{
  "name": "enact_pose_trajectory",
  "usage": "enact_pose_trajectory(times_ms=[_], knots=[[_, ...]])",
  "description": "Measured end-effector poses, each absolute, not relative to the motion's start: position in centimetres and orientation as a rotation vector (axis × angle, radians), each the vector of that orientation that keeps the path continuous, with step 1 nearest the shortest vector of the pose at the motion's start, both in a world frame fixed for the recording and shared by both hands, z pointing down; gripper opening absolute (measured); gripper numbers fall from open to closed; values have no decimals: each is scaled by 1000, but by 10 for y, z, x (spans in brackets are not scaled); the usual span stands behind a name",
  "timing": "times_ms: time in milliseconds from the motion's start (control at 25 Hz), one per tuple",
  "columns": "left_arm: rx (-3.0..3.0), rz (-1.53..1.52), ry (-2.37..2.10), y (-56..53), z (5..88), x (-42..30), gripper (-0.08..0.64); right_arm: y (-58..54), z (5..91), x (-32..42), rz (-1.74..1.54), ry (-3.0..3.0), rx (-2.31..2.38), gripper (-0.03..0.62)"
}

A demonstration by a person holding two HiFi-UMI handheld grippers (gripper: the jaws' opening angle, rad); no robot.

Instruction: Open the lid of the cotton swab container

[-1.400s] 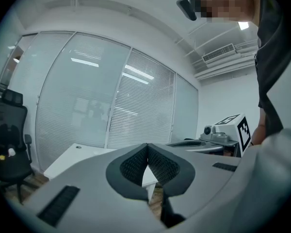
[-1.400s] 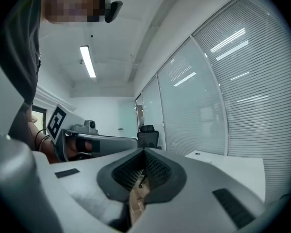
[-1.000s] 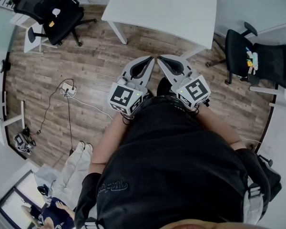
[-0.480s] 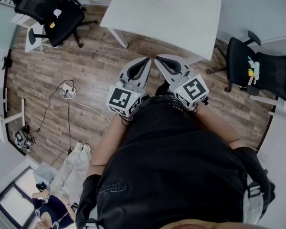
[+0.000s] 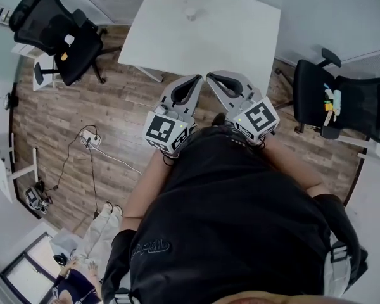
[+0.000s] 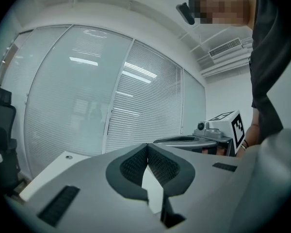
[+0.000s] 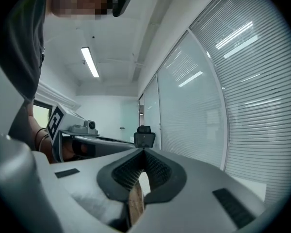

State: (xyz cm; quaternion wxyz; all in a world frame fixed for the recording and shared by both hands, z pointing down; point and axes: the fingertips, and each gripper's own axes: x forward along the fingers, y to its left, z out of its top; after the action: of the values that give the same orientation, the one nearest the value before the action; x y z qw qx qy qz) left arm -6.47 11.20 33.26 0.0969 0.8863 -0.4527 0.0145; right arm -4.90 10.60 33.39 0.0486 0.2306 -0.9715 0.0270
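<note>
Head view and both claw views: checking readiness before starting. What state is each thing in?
Left claw: shut, empty.
Right claw: shut, empty.
Small container: standing on white table, lid state too small to tell.
Left-side chair: unoccupied.
Right-side chair: unoccupied.

Black short-sleeved shirt (image 5: 228, 214) with dark lettering (image 5: 149, 248) on its front; beyond the shirt, grey left gripper (image 5: 200, 78) and right gripper (image 5: 209, 77), each with 2 black ribbed pads (image 6: 135, 168) and 1 white cube (image 5: 166, 130) of black square markers.
</note>
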Motion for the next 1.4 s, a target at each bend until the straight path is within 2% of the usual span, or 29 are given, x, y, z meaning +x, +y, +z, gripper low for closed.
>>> enact_pose_trajectory(times_ms=[480,800,1160,1400], knots=[[2675,92,-1225,56,344,10,14,50,343,34,137,-2941,866,21],[2721,114,-1107,31,347,42,14,27,348,64,167,-2902,981,21],[2742,108,-1038,0,351,33,14,1,351,53,145,-2866,1011,22],[2773,108,-1005,-33,346,-1,14,-30,343,19,128,-2857,1060,21]])
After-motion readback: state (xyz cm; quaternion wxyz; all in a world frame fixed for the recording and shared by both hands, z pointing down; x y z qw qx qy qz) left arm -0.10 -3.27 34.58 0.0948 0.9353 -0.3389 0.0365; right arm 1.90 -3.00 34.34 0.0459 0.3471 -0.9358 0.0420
